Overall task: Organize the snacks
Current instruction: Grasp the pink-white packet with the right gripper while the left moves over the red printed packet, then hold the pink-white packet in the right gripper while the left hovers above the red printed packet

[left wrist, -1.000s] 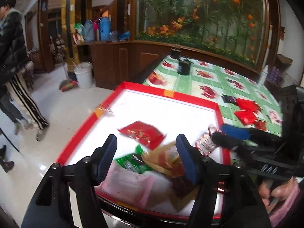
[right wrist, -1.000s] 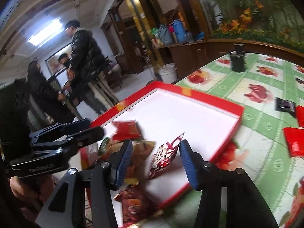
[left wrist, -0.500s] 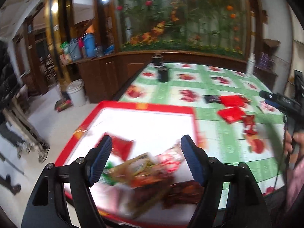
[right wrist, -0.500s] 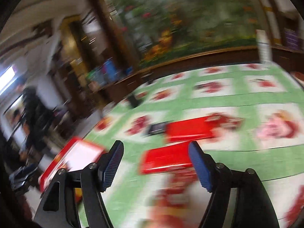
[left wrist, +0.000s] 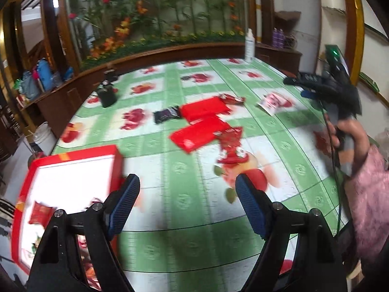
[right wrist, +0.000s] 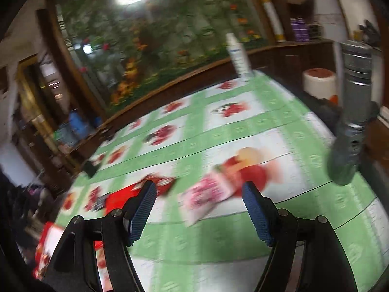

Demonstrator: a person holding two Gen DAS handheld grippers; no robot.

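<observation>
Both grippers swing off the tray (left wrist: 116, 155) toward loose packets: left gripper (left wrist: 187, 206) widening, empty; right gripper (right wrist: 199, 209) wide, empty, pink packet (right wrist: 206, 194) mid-frame. Next pickup likely.

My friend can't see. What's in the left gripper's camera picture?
The left gripper, jaws opening and empty, hangs over a green fruit-print tablecloth. Ahead lie two red snack packs, with a red-rimmed white tray at left.

Tray (left wrist: 116, 160) sits near-left on the table (left wrist: 184, 219) with a few packets (left wrist: 40, 215) in it; flat packs (left wrist: 199, 136) lie mid-table, bottle (left wrist: 249, 46) far right.
</observation>
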